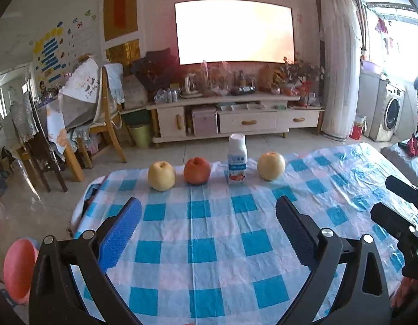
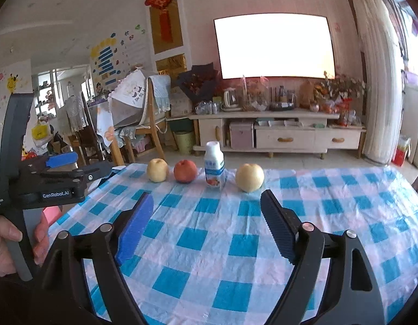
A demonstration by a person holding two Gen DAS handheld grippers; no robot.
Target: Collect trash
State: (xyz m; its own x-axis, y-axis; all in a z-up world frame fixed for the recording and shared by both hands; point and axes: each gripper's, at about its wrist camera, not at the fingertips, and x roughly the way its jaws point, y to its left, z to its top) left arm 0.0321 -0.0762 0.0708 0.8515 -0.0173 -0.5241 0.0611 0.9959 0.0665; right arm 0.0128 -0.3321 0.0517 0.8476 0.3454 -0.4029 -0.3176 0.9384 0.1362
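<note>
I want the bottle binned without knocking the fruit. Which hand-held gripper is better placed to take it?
Probably the right hand-held gripper: it is open and empty, and the bottle stands nearly straight ahead between its fingers. The left hand-held gripper is also open, so the margin is slim.

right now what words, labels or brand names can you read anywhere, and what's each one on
"GenRobot.AI": white print on the black body of the left claw, seen from the right wrist.
Small white print at the far left edge of that same body: cut off and too small to read.
Blue label on the milk bottle: there is lettering, but too blurred to read in either view.
Blue strips on the wall chart: too small to read.
</note>
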